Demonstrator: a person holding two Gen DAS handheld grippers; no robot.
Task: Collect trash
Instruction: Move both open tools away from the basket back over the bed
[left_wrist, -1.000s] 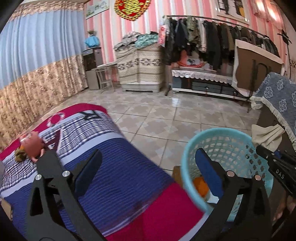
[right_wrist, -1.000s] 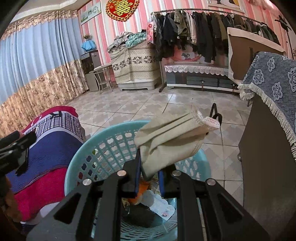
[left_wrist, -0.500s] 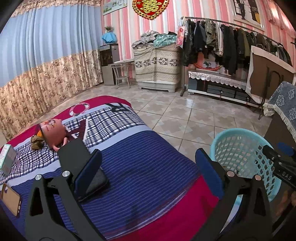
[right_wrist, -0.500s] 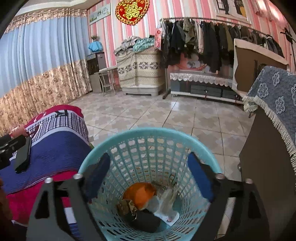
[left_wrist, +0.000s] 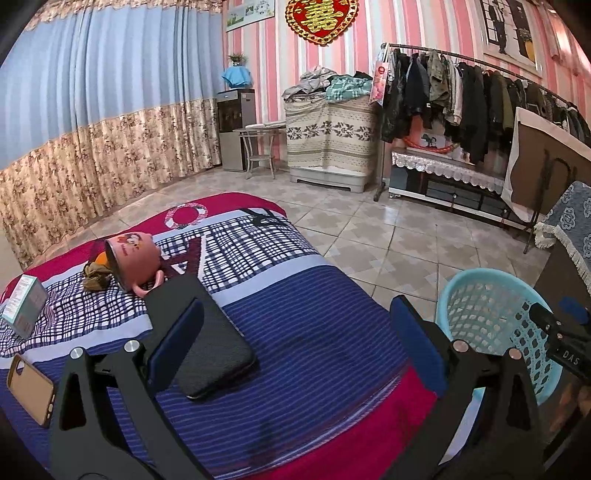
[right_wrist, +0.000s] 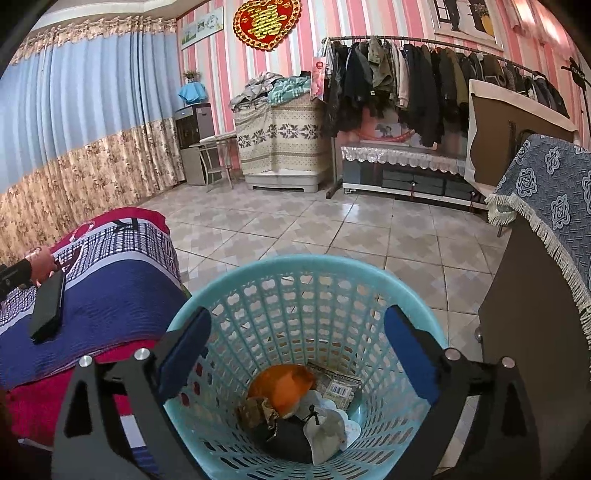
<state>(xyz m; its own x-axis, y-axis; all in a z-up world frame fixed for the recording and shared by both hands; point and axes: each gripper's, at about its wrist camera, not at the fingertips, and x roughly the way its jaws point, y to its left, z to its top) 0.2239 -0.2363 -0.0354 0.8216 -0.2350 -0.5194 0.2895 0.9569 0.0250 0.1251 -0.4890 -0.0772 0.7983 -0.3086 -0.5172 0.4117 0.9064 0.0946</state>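
Left hand-held gripper (left_wrist: 295, 332): fingers spread wide, nothing between them, hovering over the near part of the bed (left_wrist: 314, 332). Right hand-held gripper (right_wrist: 297, 354): also spread and empty, poised above the mouth of the teal basket (right_wrist: 424, 306), which stands on the tiled floor (right_wrist: 295, 229) just beside the bed's near right corner.

In the basket bottom: an orange scrap (right_wrist: 282, 384), crumpled grey-white paper (right_wrist: 325, 424), something dark, and a printed wrapper. Already collected, by the look of it.

On the bed, going outward from the left hand-held gripper:
- black phone (left_wrist: 207, 336), flat, right behind the left finger. Not trash.
- brown phone case (left_wrist: 31, 387) at the near left edge. Not trash.
- small box (left_wrist: 24, 310) by the left edge, upright. Whether it is rubbish, cannot tell.
- pink mug (left_wrist: 135, 258) lying on its side toward the far left part.
- crumpled olive-brown wrapper (left_wrist: 96, 276), touching the mug's rim side, with a bit of orange behind it.

Judgement: the wrapper is the likely next piece. It should be very light, soft and crinkly, and will crush rather than resist. Pinch across the bunched middle, coming in from the side away from the mug so the fingers do not knock it. The mug could roll; the bedcover is soft and may snag in the pinch.
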